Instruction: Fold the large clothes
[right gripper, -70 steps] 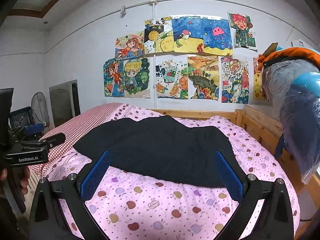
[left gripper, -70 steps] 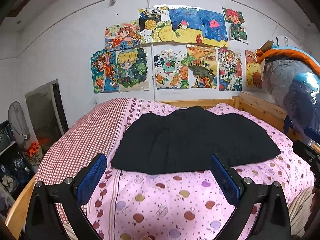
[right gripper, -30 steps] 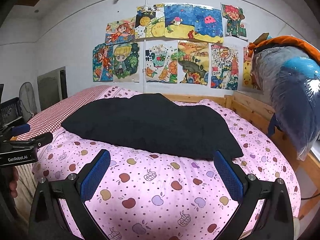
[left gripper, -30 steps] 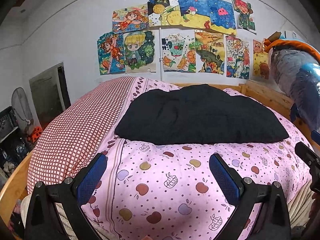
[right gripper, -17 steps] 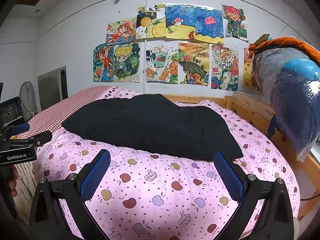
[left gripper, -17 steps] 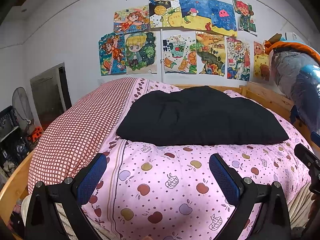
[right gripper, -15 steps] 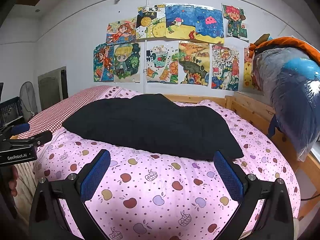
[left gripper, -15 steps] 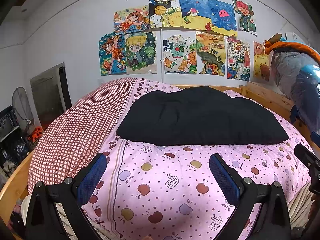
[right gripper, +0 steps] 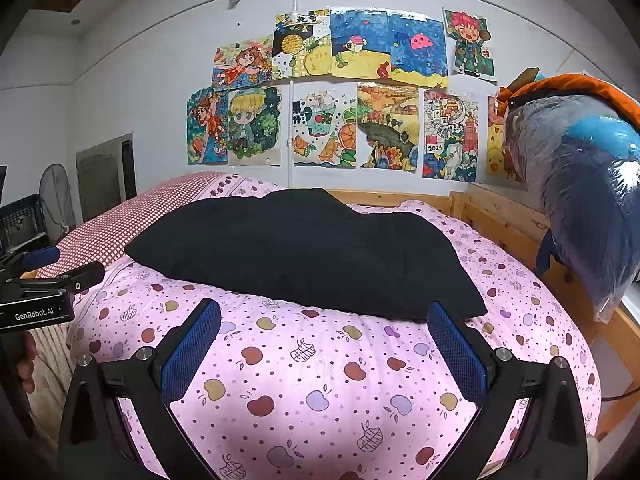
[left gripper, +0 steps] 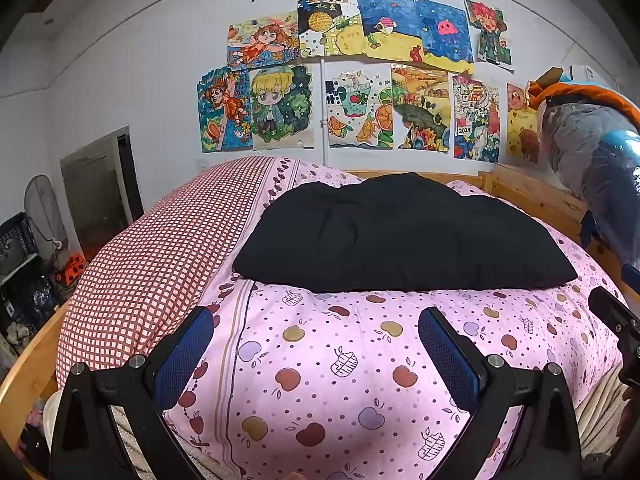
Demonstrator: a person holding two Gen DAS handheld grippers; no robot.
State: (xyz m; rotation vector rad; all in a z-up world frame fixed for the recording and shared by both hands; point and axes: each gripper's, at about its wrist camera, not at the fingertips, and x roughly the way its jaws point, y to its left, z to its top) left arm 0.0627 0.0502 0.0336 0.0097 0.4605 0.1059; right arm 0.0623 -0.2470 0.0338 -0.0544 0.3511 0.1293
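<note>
A black garment (left gripper: 400,236) lies folded flat on the pink apple-print bedcover (left gripper: 340,364), toward the far half of the bed; it also shows in the right wrist view (right gripper: 304,252). My left gripper (left gripper: 316,344) is open and empty, held over the near edge of the bed, well short of the garment. My right gripper (right gripper: 324,344) is open and empty too, over the near bedcover (right gripper: 320,384), just short of the garment's near hem. The left gripper's body (right gripper: 44,284) shows at the left edge of the right wrist view.
A red-checked pillow (left gripper: 160,256) lies left of the garment. A wooden bed rail (right gripper: 508,220) runs along the right side, with bagged clothes (right gripper: 588,184) hanging above it. Drawings (left gripper: 360,76) cover the wall behind. A fan (left gripper: 44,212) and crates stand at the left.
Both grippers have drawn back and lowered toward the near edge of the bed since 2.3 s ago. In the last half second almost nothing has moved.
</note>
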